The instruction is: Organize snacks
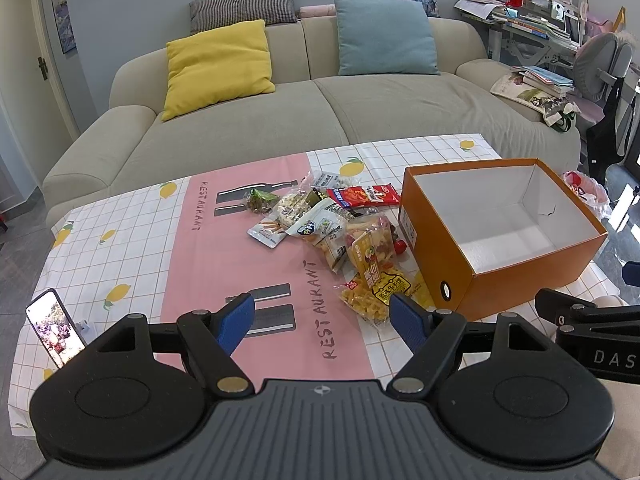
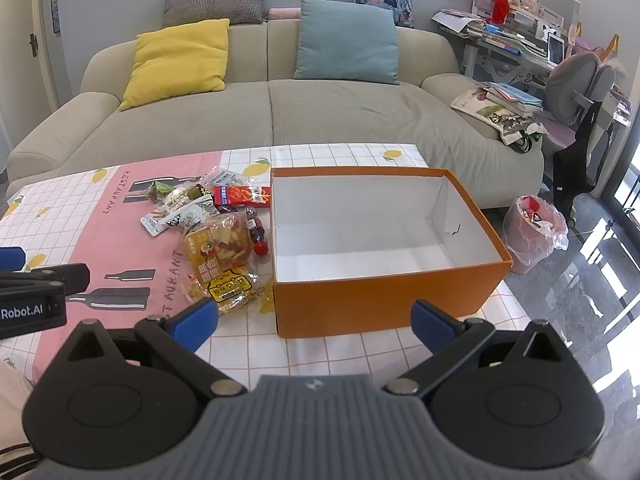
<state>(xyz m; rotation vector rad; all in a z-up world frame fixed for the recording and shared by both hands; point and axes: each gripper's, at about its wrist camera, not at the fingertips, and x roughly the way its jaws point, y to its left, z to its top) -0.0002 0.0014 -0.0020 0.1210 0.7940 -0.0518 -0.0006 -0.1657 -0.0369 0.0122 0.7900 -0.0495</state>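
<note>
A heap of snack packets (image 1: 324,220) lies on the tablecloth, with a yellow bag of chips (image 1: 374,276) at its near end and a red packet (image 1: 362,195) at the back. The same snack packets (image 2: 212,224) show left of the box in the right wrist view. An orange box (image 1: 532,280), white inside and with nothing in it, stands to the right of the heap; the orange box (image 2: 380,300) fills the middle of the right view. My left gripper (image 1: 322,316) is open, short of the heap. My right gripper (image 2: 316,320) is open before the box's near wall.
A phone (image 1: 54,332) leans upright at the table's near left. The table (image 1: 120,248) wears a checked lemon cloth with a pink panel. A beige sofa (image 1: 248,120) with cushions stands behind it. A pink-lined bin (image 2: 532,228) sits on the floor to the right.
</note>
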